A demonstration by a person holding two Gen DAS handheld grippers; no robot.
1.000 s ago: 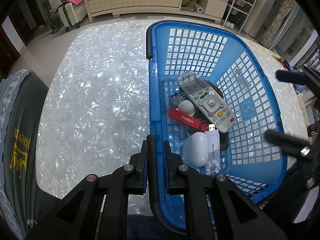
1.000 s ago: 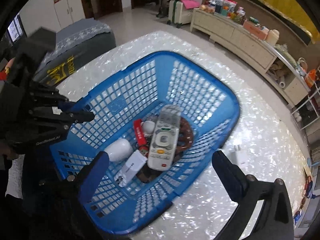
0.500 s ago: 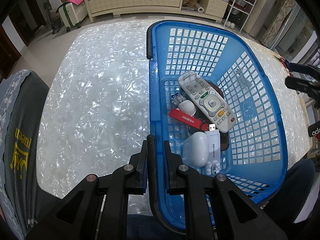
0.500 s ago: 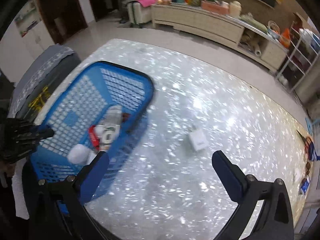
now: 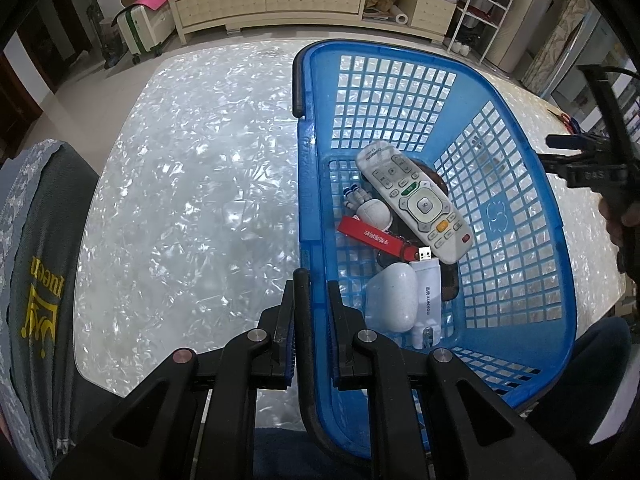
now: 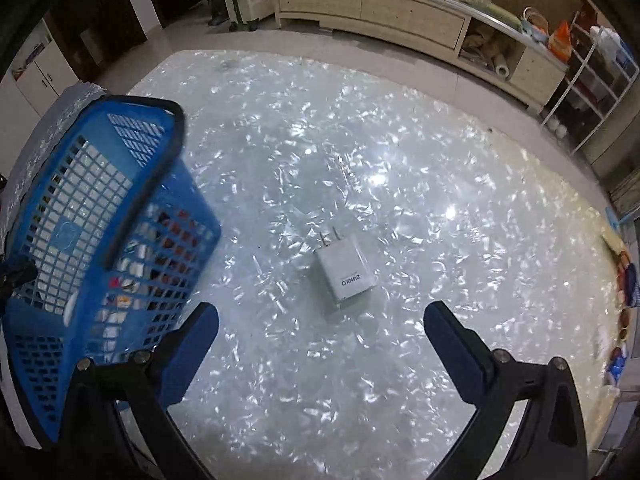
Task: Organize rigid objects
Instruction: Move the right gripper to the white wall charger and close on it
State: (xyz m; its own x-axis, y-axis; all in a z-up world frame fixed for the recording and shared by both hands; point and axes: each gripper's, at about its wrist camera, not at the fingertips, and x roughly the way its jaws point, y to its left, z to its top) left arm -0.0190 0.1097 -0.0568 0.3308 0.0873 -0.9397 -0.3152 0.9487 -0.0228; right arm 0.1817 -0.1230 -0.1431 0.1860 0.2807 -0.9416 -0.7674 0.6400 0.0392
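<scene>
My left gripper (image 5: 311, 285) is shut on the near rim of a blue plastic basket (image 5: 520, 184), tilted on the pearly white table (image 5: 192, 184). Inside lie a white remote (image 5: 416, 204), a red USB stick (image 5: 376, 238), a white USB stick (image 5: 428, 292), a white earbud case (image 5: 390, 300) and a small round white item (image 5: 374, 214). My right gripper (image 6: 320, 316) is open and empty above the table, a white wall charger (image 6: 346, 274) lying just beyond its fingertips. The basket (image 6: 80, 216) stands at the left in the right wrist view.
A grey chair back with yellow lettering (image 5: 36, 280) stands at the table's left edge. A long cream cabinet (image 6: 400, 16) and a white wire rack (image 6: 592, 80) line the far wall. Small items (image 6: 624, 280) lie at the table's right edge.
My right gripper has swung away from above the basket to the right and now hangs over the white charger. The left gripper and basket have stayed put.
</scene>
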